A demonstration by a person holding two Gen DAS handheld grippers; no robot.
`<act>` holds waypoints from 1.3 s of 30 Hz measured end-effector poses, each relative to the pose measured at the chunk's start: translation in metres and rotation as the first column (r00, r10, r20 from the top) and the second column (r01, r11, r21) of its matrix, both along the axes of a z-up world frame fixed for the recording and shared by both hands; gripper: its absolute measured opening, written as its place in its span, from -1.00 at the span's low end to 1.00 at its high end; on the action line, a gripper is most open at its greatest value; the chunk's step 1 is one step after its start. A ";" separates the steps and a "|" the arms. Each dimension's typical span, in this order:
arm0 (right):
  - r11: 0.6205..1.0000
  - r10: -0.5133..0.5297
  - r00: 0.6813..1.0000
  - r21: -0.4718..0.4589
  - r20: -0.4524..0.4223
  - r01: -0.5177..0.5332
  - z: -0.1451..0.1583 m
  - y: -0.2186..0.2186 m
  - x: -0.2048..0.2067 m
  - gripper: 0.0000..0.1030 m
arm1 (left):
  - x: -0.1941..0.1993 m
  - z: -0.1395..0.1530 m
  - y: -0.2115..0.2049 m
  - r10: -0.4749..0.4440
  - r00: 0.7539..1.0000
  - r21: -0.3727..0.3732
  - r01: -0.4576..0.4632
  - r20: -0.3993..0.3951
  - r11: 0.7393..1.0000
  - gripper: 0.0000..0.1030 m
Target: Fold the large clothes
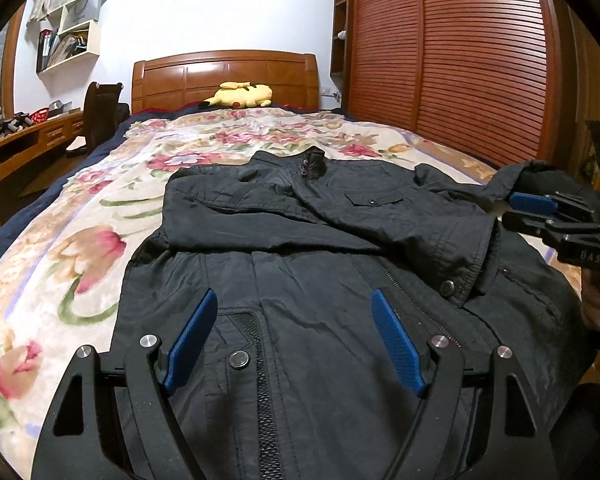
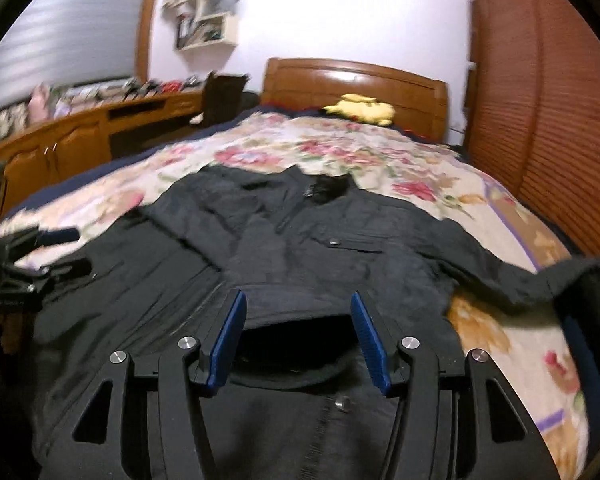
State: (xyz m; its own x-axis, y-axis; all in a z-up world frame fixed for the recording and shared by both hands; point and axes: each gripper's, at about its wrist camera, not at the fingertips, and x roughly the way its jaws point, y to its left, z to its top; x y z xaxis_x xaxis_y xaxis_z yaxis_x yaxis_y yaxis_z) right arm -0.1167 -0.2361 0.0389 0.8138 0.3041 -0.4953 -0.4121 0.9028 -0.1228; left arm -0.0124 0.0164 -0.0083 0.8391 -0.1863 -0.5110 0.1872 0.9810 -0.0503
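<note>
On a bed [image 1: 100, 208] spread with a floral blanket [image 1: 52, 264], in a bedroom lined by a slatted wooden wardrobe [image 1: 460, 60] and a wooden headboard [image 1: 228, 76], a large black jacket [image 1: 300, 280] lies front up, collar toward the headboard, one sleeve [image 1: 284, 232] already laid across its chest. The fold appears to be at the second-sleeve stage: the right gripper [image 1: 512, 210], seen from the left wrist camera at the jacket's far right edge, has the other sleeve [image 2: 540, 276] draped about it, though whether its fingers pinch the cloth cannot be told; in its own blurred view the blue pads [image 2: 228, 344] stand apart over a dark cuff opening. The left gripper [image 1: 292, 340] hovers spread wide above the lower front, near the zipper [image 1: 260, 360], holding nothing. The next move likely calls for carrying that sleeve inward across the chest while the hem stays flat. A yellow plush toy [image 1: 240, 96] rests by the headboard; a wall shelf [image 1: 76, 28] and desk [image 1: 24, 140] stand to the left.
</note>
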 end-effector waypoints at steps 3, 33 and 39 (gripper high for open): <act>0.998 0.040 0.999 -0.045 -0.024 -0.041 0.000 0.017 0.005 0.10 | 0.000 0.000 0.000 -0.005 1.000 0.000 0.005 0.003 1.000 0.56; 0.991 -0.132 0.980 -0.050 -0.149 0.126 0.023 -0.035 0.092 -0.80 | 0.001 -0.005 0.001 -0.027 0.999 -0.004 0.027 -0.020 1.000 0.56; 0.967 -0.251 0.960 -0.081 -0.120 0.243 0.027 -0.037 0.124 -0.79 | 0.002 -0.006 -0.001 -0.025 0.999 0.000 0.025 -0.024 1.000 0.56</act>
